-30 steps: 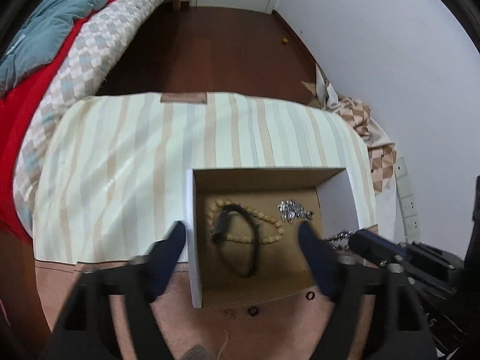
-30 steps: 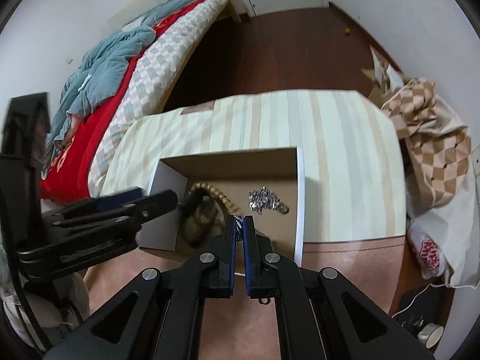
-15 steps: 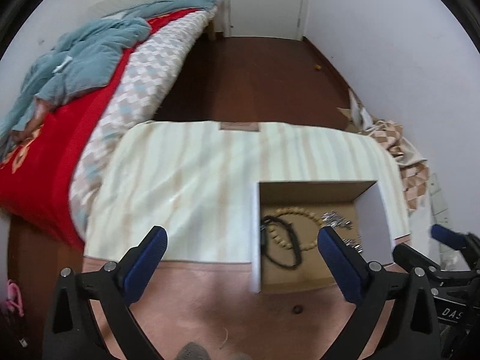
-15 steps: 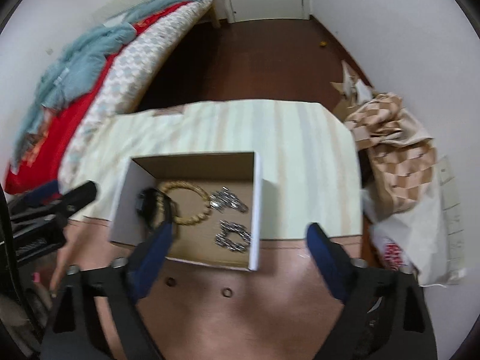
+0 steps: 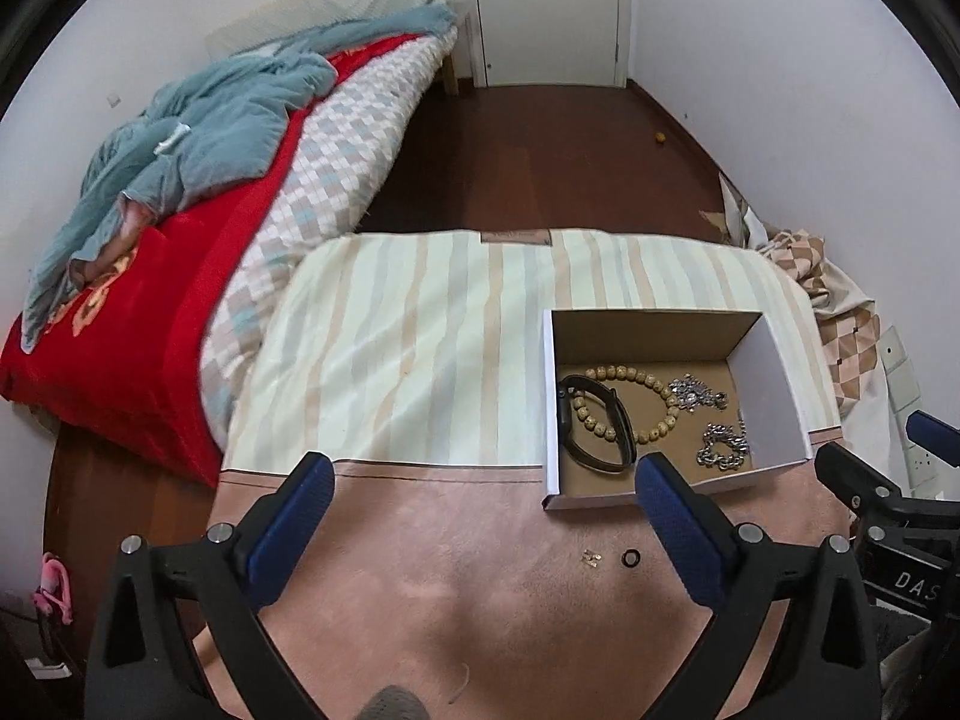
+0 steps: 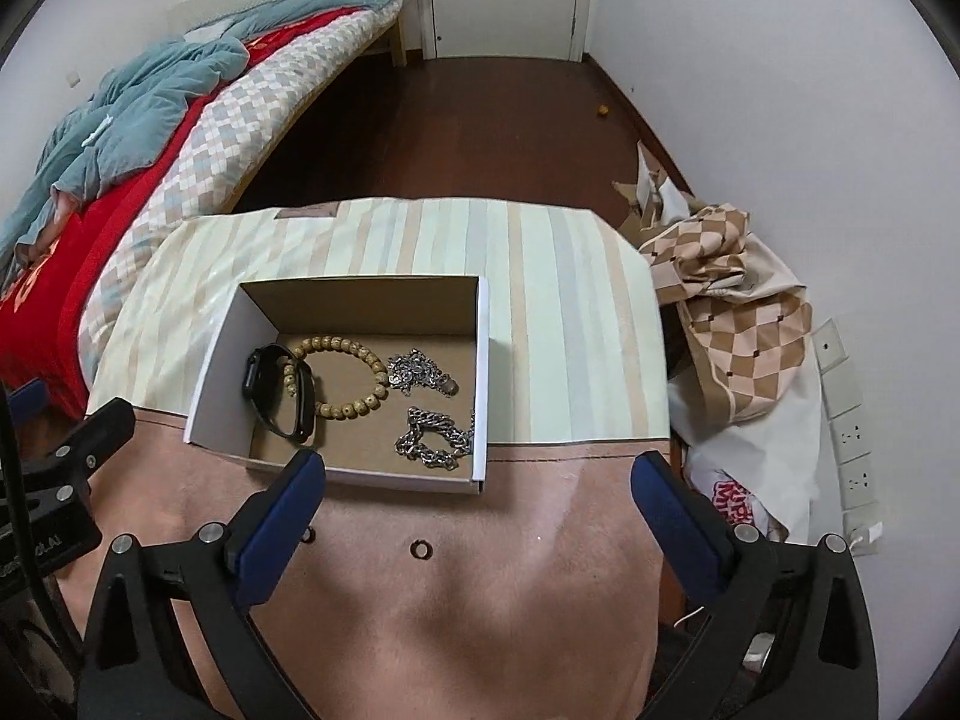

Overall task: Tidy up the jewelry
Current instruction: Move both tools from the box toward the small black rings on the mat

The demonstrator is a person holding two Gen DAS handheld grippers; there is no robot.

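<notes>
Two rings (image 6: pixel 420 549) lie outside the box (image 6: pixel 480 384); both grippers (image 5: pixel 480 510) (image 6: pixel 477 504) released, so we should pinch low.

"DAS", seemingly cut off, on right gripper (image 5: pixel 924 438) body.

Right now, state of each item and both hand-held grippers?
left hand-held gripper: open, empty, above the mat.
right hand-held gripper: open, empty.
cardboard box: open-topped, on the table.
black wristband: in the box, overlapping the bead bracelet.
bead bracelet: in the box.
silver necklace: bunched, in the box.
silver chain bracelet: piled, in the box.
black ring: on the mat, outside the box.
small silver piece: on the mat, outside the box.
</notes>
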